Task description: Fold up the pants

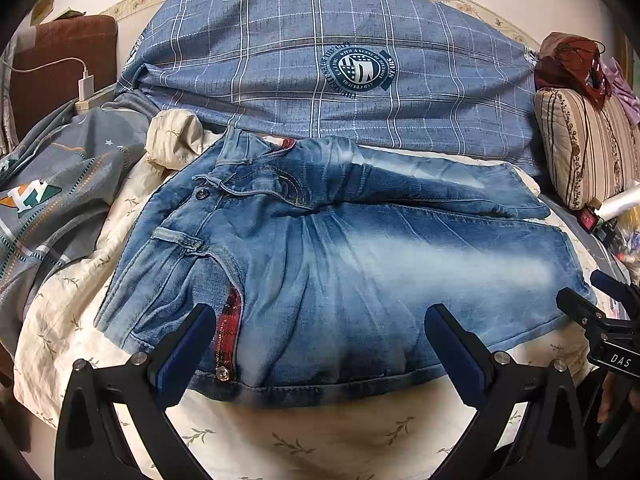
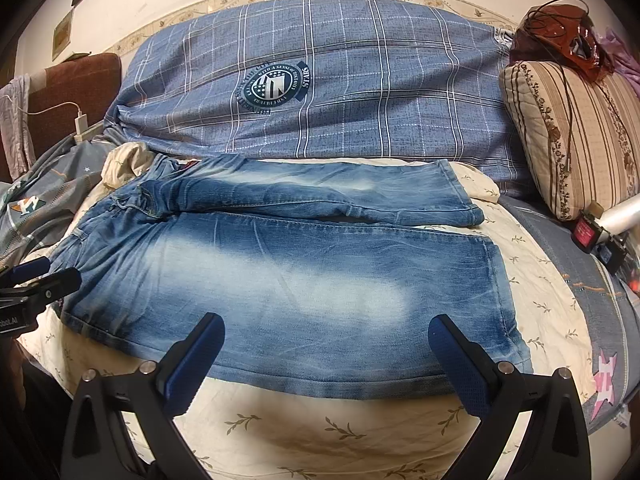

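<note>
Faded blue jeans lie flat on a cream leaf-print sheet, waist to the left, legs running right. They also show in the right wrist view, the far leg lying a little apart from the near one. My left gripper is open and empty, hovering over the near edge by the waist and red plaid pocket lining. My right gripper is open and empty over the near leg's lower edge. Each gripper shows at the edge of the other's view.
A large blue plaid pillow lies behind the jeans. A striped beige cushion stands at the right, a grey quilt at the left. A white charger and small items sit at the bed's edges.
</note>
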Demonstrator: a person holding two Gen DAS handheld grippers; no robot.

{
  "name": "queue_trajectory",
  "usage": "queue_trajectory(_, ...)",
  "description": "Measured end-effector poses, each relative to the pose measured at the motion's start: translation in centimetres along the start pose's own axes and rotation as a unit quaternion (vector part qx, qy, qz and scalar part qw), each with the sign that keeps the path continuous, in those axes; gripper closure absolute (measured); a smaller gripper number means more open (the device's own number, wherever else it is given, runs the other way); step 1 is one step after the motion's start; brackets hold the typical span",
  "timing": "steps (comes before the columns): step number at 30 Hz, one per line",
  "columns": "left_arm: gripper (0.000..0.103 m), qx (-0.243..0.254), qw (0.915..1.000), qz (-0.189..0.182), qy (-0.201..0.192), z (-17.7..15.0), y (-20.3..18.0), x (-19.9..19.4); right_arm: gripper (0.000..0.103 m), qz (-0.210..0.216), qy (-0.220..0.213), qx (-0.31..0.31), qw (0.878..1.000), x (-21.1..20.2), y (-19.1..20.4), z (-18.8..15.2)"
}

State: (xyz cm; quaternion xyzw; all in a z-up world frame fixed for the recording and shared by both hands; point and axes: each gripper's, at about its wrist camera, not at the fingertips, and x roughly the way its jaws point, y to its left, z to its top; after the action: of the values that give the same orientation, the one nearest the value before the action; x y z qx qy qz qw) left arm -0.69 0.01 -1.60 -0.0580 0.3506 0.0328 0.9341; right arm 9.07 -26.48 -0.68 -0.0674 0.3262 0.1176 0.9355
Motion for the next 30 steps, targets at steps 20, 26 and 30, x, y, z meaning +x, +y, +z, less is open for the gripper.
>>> queue_trajectory(20, 0.0, -0.238, 0.9698, -0.025, 0.047, -1.0, 10.1, 0.0, 0.0, 0.126, 0.082, 0.227, 0.962, 0.9, -8.4, -1.4)
queue_trajectory(26, 0.0, -0.44, 0.8928, -0.043, 0.087, -4.4, 15.3, 2.0, 0.0, 0.171, 0.15, 0.443, 0.867, 2.9, -16.4, -5.6)
queue_trajectory(30, 0.0, -0.446, 0.8903, -0.021, 0.09, -3.5, 14.8, 2.5, 0.0, 0.187, 0.126, 0.493, 0.84, 4.2, -18.4, -5.7)
